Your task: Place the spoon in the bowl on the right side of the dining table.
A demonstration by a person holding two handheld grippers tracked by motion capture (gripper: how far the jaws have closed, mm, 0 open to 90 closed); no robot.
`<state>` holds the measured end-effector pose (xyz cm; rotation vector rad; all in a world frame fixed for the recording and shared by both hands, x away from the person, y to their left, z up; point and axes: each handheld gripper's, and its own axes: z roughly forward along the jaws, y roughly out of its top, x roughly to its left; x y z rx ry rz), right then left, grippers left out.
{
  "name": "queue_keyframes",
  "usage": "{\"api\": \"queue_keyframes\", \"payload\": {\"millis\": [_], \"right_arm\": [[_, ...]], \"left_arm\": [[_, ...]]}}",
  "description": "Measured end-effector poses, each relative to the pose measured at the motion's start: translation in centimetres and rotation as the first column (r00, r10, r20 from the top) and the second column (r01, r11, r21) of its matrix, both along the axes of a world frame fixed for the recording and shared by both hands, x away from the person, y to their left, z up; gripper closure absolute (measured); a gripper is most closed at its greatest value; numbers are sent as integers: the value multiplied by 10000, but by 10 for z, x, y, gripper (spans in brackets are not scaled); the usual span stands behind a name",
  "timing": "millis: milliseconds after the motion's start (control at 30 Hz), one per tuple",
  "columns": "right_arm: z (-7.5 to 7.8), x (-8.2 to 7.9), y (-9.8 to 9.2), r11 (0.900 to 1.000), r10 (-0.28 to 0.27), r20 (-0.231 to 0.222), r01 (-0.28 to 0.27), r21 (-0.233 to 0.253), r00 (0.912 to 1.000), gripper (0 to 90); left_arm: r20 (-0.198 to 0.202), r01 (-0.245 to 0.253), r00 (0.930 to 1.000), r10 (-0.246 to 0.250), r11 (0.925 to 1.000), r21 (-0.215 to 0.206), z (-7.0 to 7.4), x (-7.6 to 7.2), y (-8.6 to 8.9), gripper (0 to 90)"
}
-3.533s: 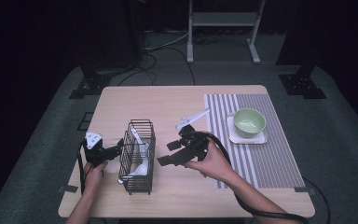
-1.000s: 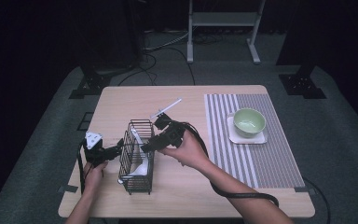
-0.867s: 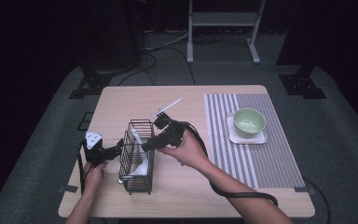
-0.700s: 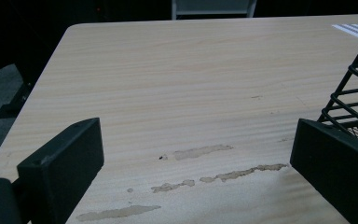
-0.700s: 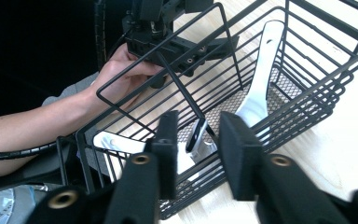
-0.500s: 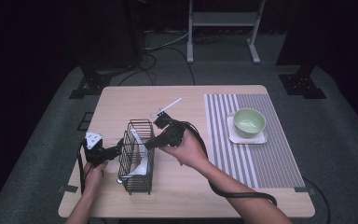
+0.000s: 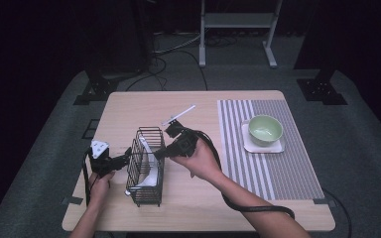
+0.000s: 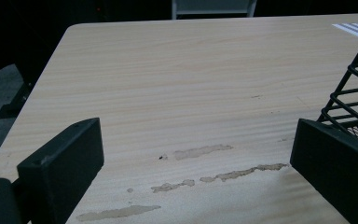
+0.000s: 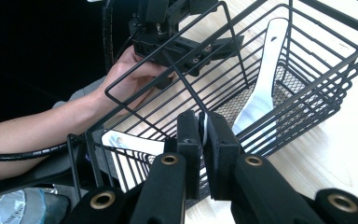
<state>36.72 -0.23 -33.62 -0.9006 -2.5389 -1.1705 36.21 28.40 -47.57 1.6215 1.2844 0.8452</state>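
Wire basket (image 7: 146, 166): black, upright on the wooden table (image 7: 129, 106); white utensils (image 9: 263, 88) lie inside.
Right gripper (image 9: 204, 133): jaws pressed together on a thin white piece at the basket's rim.
Left gripper (image 7: 121, 158): jaws wide apart, empty; basket just beside one jaw.
Green bowl (image 7: 265, 130): on striped mat (image 7: 278, 168), well apart from both grippers.
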Motion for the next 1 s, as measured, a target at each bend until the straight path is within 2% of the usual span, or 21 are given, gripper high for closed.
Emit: {"api": "queue_keyframes", "payload": {"millis": [333, 467, 567, 700, 833, 1000], "right_arm": [[9, -3, -6, 9992, 62, 42, -64, 395, 10000, 854], [14, -4, -11, 9975, 39, -87, -32, 710, 10000, 854], [15, -4, -14, 9955, 53, -231, -31, 951, 9997, 854], [18, -5, -17, 9928, 97, -162, -77, 1194, 9998, 855], [20, -4, -20, 9872, 135, -471, -58, 1592, 9988, 855], [24, -3, -24, 9824, 87, -526, 13, 1870, 9986, 855]], "left_arm": [[3, -11, 10000, 11, 10000, 11, 0, 0, 0, 16], [9, -7, 10000, 7, 10000, 26, 0, 0, 0, 16], [15, -16, 10000, 16, 10000, 4, 0, 0, 0, 16], [16, -15, 10000, 15, 10000, 22, 0, 0, 0, 16], [12, -18, 10000, 18, 10000, 9, 0, 0, -1, 16], [15, -11, 10000, 11, 10000, 19, 0, 0, 0, 16]]}}
